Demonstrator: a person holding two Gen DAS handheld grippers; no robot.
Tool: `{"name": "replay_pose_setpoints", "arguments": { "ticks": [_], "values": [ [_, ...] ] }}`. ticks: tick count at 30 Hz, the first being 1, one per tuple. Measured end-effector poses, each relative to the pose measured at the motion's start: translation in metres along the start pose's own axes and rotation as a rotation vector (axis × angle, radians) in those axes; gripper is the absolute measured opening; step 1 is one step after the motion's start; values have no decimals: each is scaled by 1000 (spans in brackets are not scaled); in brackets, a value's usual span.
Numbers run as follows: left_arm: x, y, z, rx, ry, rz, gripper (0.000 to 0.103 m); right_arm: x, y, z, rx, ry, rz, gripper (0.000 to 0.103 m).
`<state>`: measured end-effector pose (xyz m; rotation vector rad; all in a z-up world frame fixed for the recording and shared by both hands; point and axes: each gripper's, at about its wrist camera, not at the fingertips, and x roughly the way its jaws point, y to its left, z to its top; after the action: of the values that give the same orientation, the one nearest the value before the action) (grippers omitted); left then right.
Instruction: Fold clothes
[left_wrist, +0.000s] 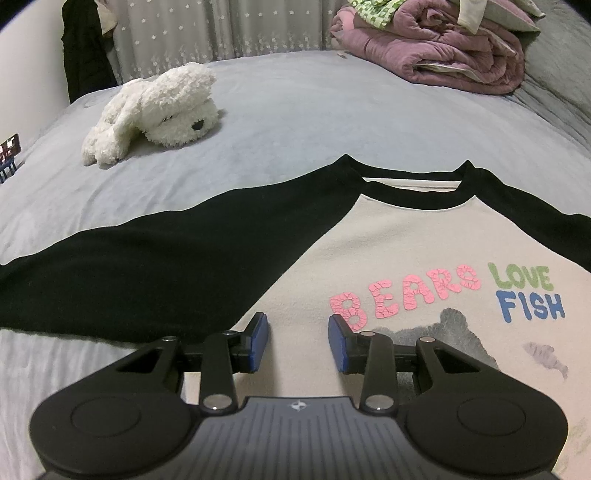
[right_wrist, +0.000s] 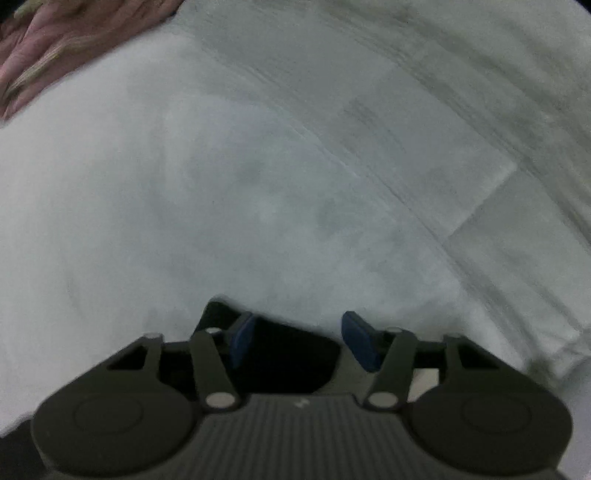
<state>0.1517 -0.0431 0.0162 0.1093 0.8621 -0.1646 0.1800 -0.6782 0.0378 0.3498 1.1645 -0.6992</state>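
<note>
- Bedroom setting in the left wrist view: a grey-blue bed (left_wrist: 295, 122) fills the frame and serves as the folding surface, with a curtain behind it.
- On the bed, a raglan shirt (left_wrist: 388, 251) lies flat and face up, printed front showing and collar toward the far side; being spread like this probably readies it for its first fold.
- Its black sleeve (left_wrist: 147, 266) stretches out to the left of the shirt body, flat on the bed and not yet folded in.
- A white plush dog (left_wrist: 155, 110) lies beyond the sleeve and a rolled purple quilt (left_wrist: 443, 51) beyond the collar, both well apart from the shirt, so the working area is free.
- The left gripper (left_wrist: 299, 332) hangs over the shirt's chest beside the printed letters, jaws partly apart with nothing between them.
- The right wrist view is blurred; pale bedding (right_wrist: 258, 166) covers most of it, and the quilt's pink edge (right_wrist: 55, 48) shows at the upper left.
- The right gripper (right_wrist: 299, 339) has jaws partly apart; a black piece of cloth (right_wrist: 288, 354) lies beneath them, probably the shirt's other sleeve, but no pad presses on it.
</note>
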Motion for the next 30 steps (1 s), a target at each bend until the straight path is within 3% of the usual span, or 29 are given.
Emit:
{"name": "replay_pose_setpoints", "arguments": {
  "ticks": [1, 2, 3, 6, 10, 13, 18, 23, 26, 28, 29, 30],
  "values": [
    [0, 0, 0, 1, -1, 0, 36, -1, 6, -2, -39, -6, 9, 33],
    [0, 0, 0, 1, -1, 1, 36, -3, 13, -3, -87, -18, 5, 18],
    [0, 0, 0, 3, -3, 2, 36, -9, 17, -3, -122, -47, -6, 11],
    [0, 0, 0, 0, -2, 3, 36, -46, 16, -1, -137, -228, -40, 11],
    [1, -1, 1, -3, -3, 9, 36, -122, -31, -16, 84, -568, 115, 11],
    [0, -3, 0, 0, -7, 16, 36, -115, -65, -21, 213, -488, 159, 11],
    [0, -2, 0, -5, -7, 13, 36, -70, -76, -30, 243, -252, 97, 13],
    [1, -1, 0, -6, -5, 11, 36, -63, -80, -30, 258, -190, 32, 20],
    [1, -2, 0, -5, -6, 13, 36, -72, -78, -27, 187, -212, -7, 23],
    [1, -3, 0, 1, -8, 17, 36, -80, -71, -27, 94, -245, -5, 32],
    [2, -3, -1, 4, -10, 18, 36, -84, -60, -28, 11, -252, 26, 45],
    [2, -3, -1, 7, -10, 19, 36, -87, -45, -29, -85, -241, 53, 52]
  ]
}}
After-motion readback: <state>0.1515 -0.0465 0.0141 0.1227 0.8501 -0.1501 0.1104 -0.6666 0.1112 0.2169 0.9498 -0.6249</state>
